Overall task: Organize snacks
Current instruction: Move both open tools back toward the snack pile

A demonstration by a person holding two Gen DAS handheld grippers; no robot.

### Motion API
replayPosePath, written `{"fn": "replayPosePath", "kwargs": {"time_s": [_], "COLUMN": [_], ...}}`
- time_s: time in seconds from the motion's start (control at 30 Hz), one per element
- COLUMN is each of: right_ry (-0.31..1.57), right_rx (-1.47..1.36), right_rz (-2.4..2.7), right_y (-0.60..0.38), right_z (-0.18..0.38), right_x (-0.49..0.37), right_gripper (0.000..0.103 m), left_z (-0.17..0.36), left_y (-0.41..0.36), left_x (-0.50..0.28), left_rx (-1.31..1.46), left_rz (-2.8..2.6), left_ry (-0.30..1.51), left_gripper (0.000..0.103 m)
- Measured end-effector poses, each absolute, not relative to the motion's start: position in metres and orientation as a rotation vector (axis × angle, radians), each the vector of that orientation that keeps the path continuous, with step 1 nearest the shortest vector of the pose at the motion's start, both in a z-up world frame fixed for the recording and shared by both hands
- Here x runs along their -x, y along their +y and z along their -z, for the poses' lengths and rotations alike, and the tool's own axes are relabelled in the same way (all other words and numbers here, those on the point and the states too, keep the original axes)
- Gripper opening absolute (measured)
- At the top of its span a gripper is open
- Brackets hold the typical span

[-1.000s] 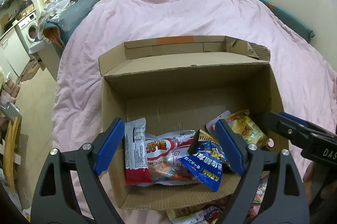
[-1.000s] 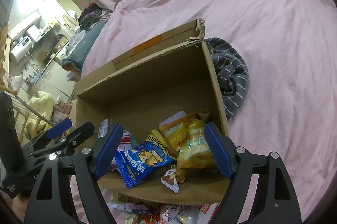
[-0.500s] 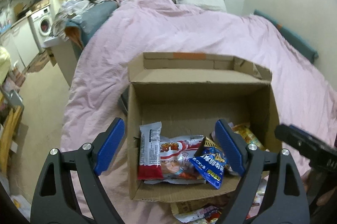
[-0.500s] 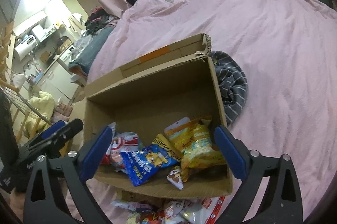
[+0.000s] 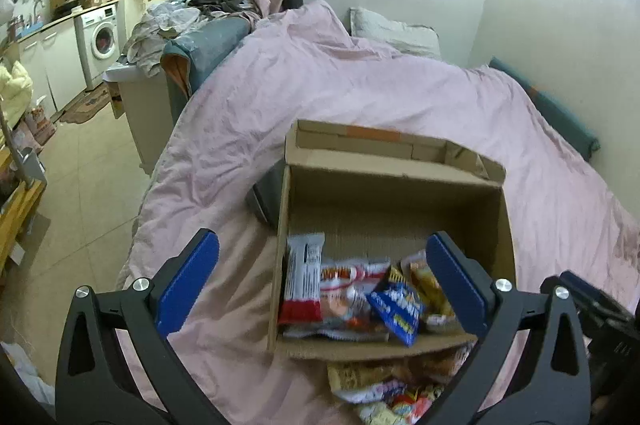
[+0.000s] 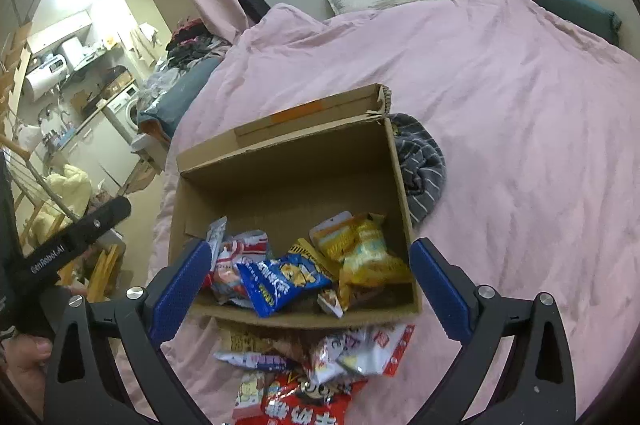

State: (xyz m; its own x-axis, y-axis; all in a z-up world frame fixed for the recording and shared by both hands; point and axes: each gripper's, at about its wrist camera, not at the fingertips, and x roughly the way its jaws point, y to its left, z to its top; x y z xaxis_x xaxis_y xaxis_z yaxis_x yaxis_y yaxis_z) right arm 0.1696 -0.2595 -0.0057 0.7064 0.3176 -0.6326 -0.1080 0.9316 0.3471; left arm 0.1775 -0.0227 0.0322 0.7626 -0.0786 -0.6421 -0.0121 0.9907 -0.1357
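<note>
An open cardboard box sits on a pink bed. Inside lie several snack packs: a red-and-white pack, a blue pack and yellow packs. A pile of loose snack packs lies on the bedding in front of the box. My left gripper is open and empty, held above the box's near-left side. My right gripper is open and empty, above the box's front edge and the pile.
A striped grey cloth lies by the box's right side. A pillow is at the bed's head. To the left are the floor, a washing machine and a heap of laundry.
Both grippers have pulled back and up from the box, so more of the bed, floor and the loose pile shows. Both stay open.
</note>
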Motion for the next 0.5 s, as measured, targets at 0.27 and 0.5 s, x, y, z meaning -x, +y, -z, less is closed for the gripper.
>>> {"fn": "replayPosePath", "kwargs": {"time_s": [0.27, 0.5], "right_ry": [0.791, 0.824], "right_rx": [-0.309, -0.298], "right_rz": [-0.230, -0.194], "right_y": [-0.268, -0.270], "right_z": [0.011, 0.019], "right_x": [-0.148, -0.133], "right_gripper": [0.102, 0.102], "left_z": [-0.026, -0.019], "left_y": [-0.026, -0.026], "left_x": [-0.155, -0.136], "left_rx": [0.118, 0.082], "left_rz": [0.068, 0.070], "left_ry": [0.754, 0.790], "left_gripper": [0.102, 0.102]}}
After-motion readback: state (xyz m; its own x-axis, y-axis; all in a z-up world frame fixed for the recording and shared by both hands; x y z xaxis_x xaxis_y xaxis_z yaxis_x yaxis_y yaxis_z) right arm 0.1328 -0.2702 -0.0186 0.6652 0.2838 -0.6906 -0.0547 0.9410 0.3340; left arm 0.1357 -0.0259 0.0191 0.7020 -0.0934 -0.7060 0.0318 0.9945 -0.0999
